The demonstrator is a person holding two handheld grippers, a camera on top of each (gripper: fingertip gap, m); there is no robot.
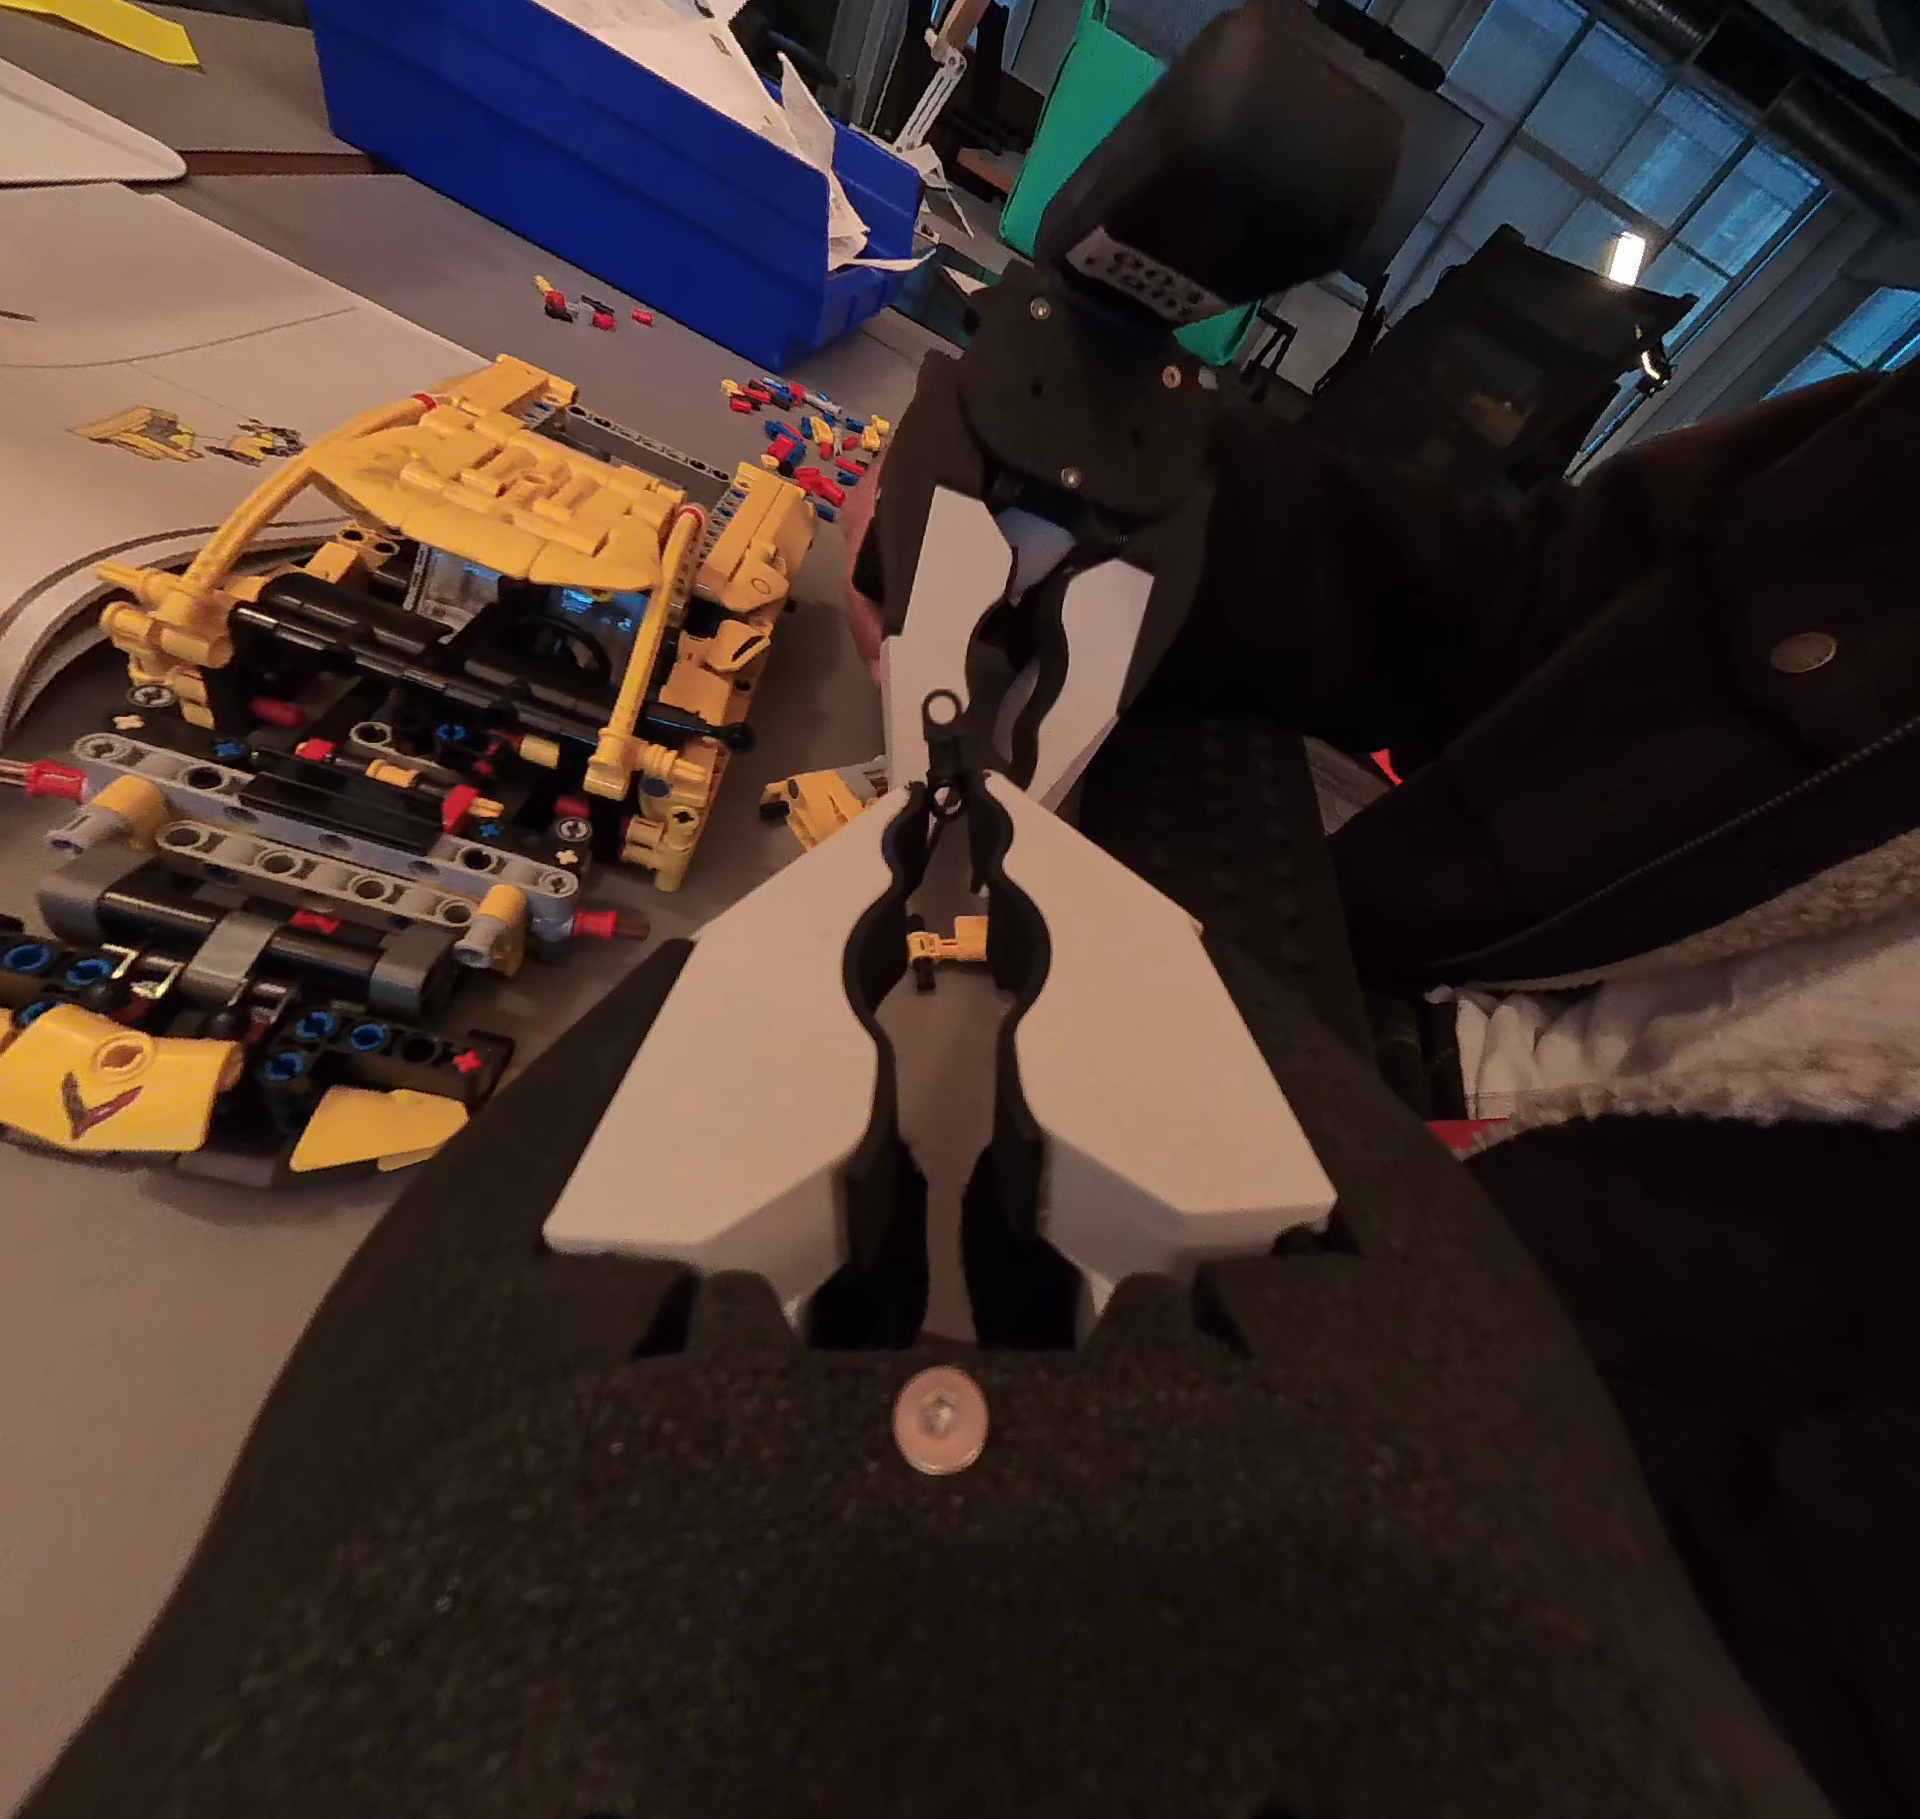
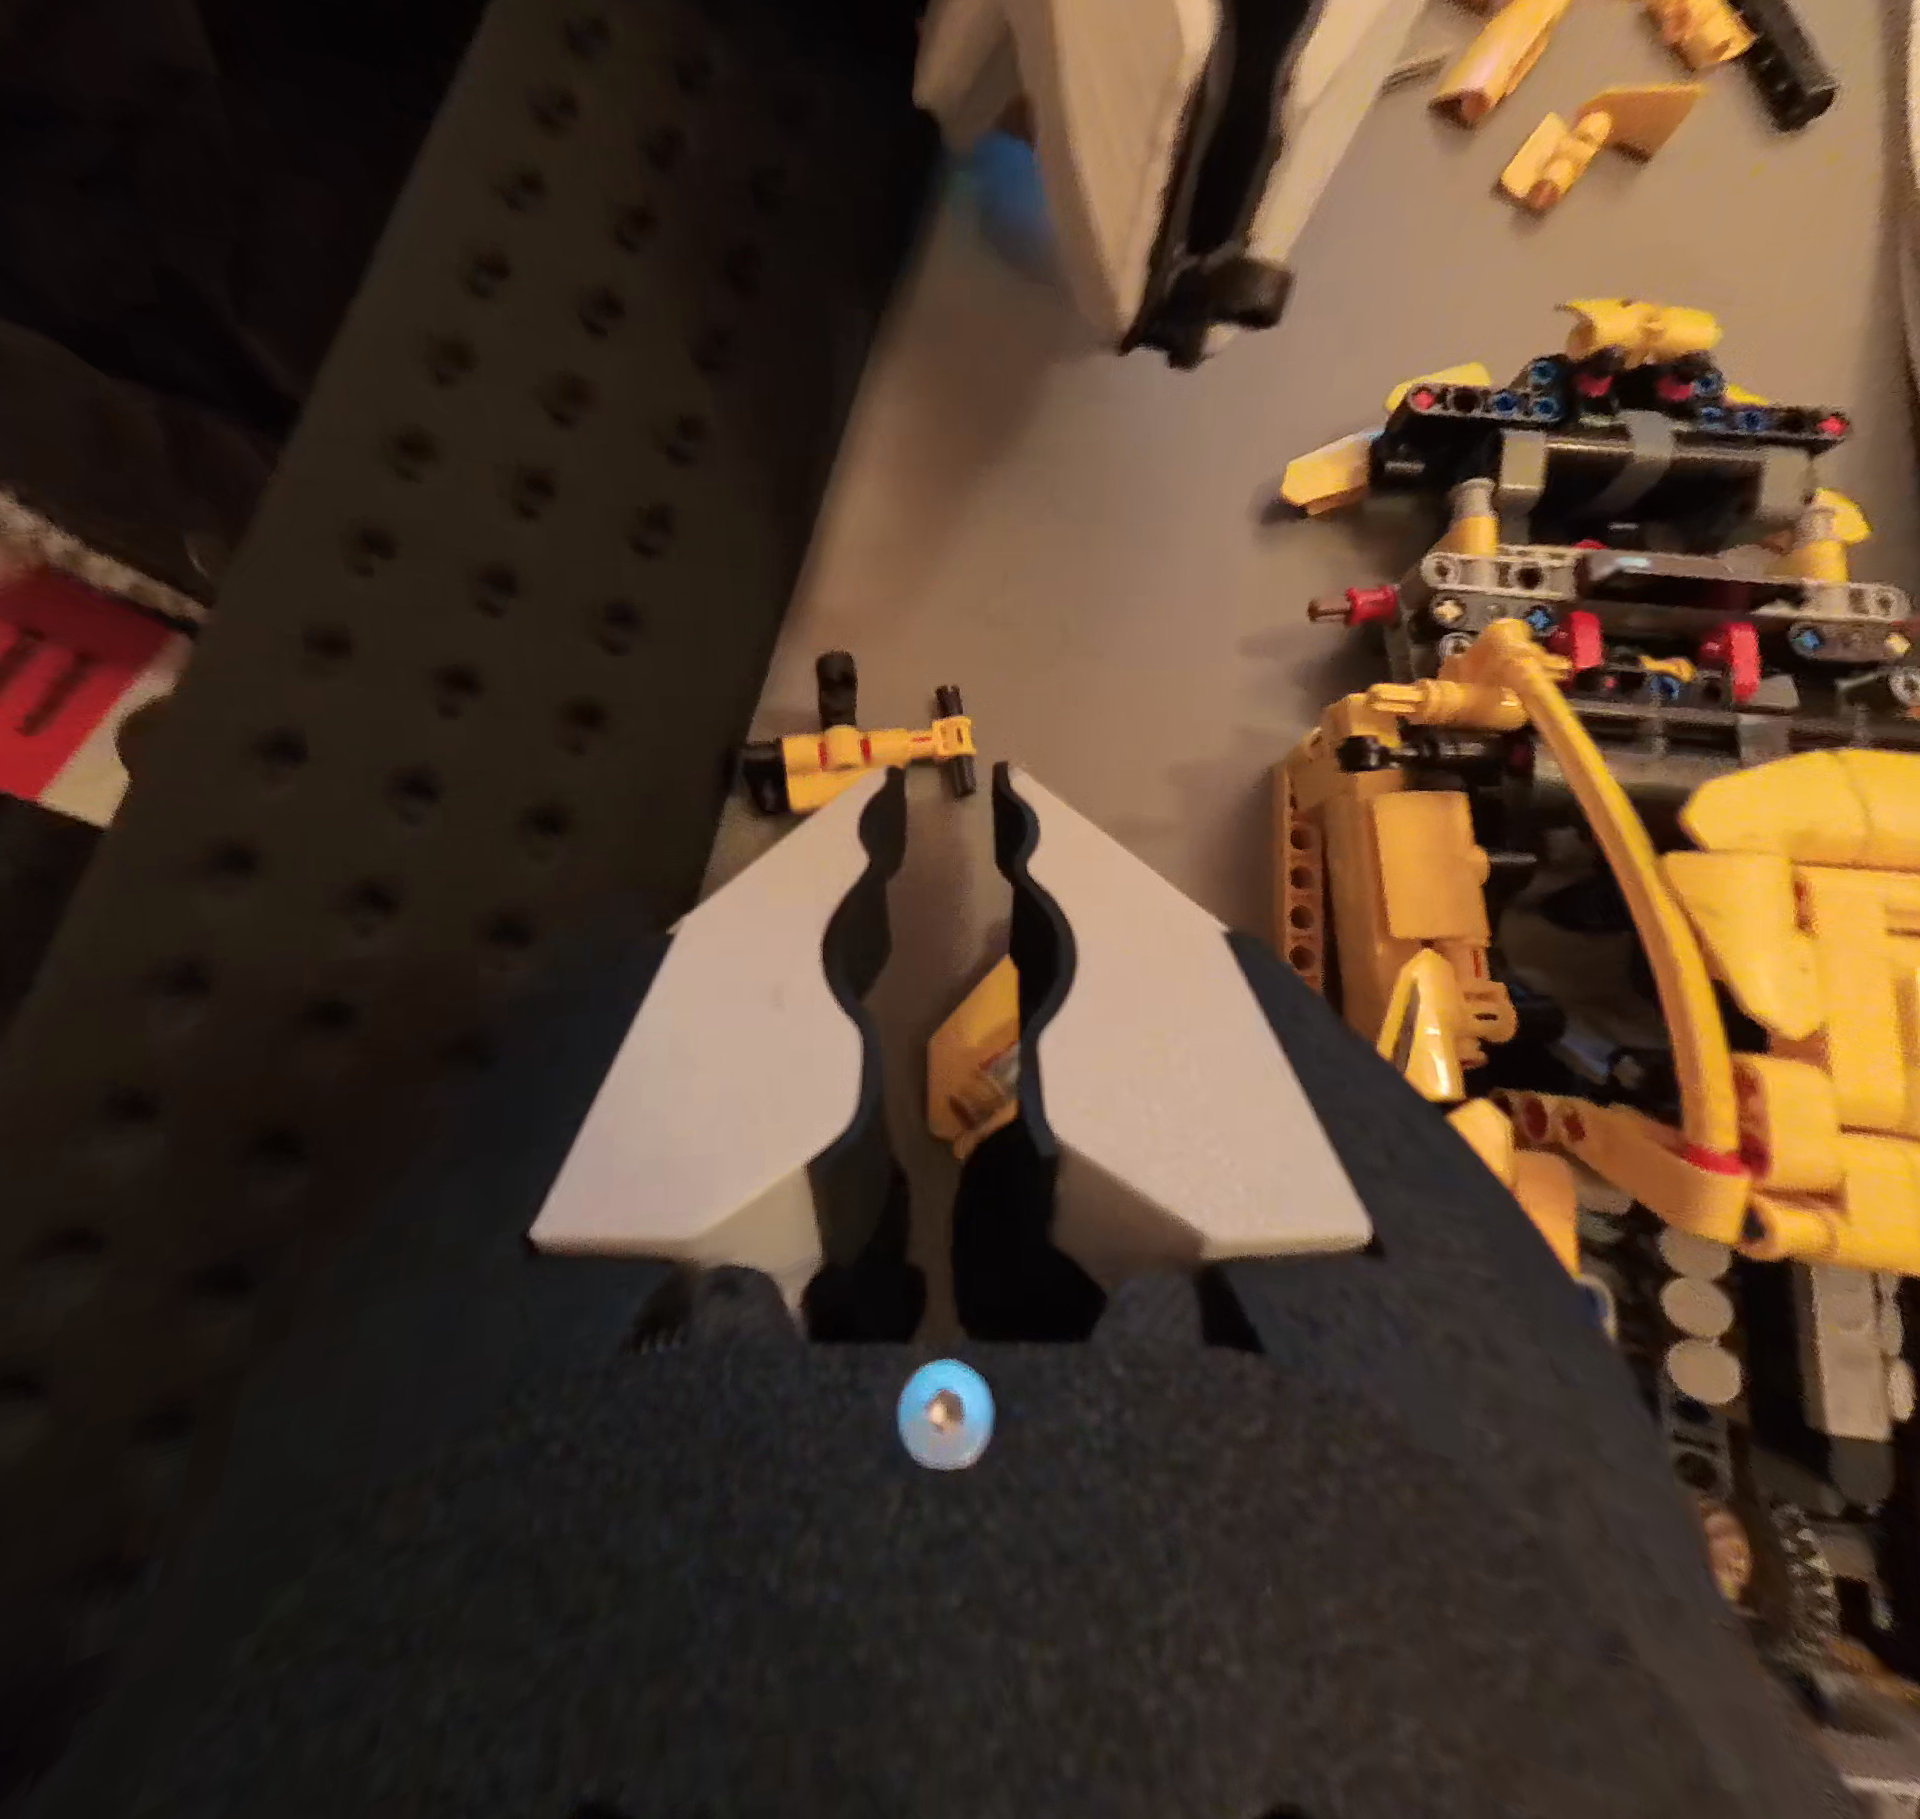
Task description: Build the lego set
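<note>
Left gripper [image 1: 945, 803]: jaws pinched nearly shut on a thin black link [image 1: 941, 746], whose ringed end sticks out past the tips. Right gripper [image 2: 943, 782]: jaws narrowly parted and clamping nothing. A yellow panel [image 2: 977, 1063] shows through the gap against one pad only, and I can't tell whether it is touching or just lying beneath. A small yellow sub-assembly [image 2: 862, 749] lies on the grey table [image 1: 208, 1354] just ahead of the right tips. The half-built yellow car [image 1: 468, 543] sits well off to the side, on the edge of the instruction booklet [image 1: 156, 315]. My read is that the link goes onto that sub-assembly next. I'd have the right gripper pin the sub-assembly flat first. Then I'd bring the link in square to its socket and press straight, because the grip on so slim a part looks likely to twist. Count: two grippers, one link, one sub-assembly, one car, one booklet, one blue bin [image 1: 540, 128]. There are two scatters of loose pins, a larger one [image 1: 810, 439] near the bin's corner and a smaller one [image 1: 592, 306]. The blurred yellow bits beyond the left gripper can't be counted.
</note>
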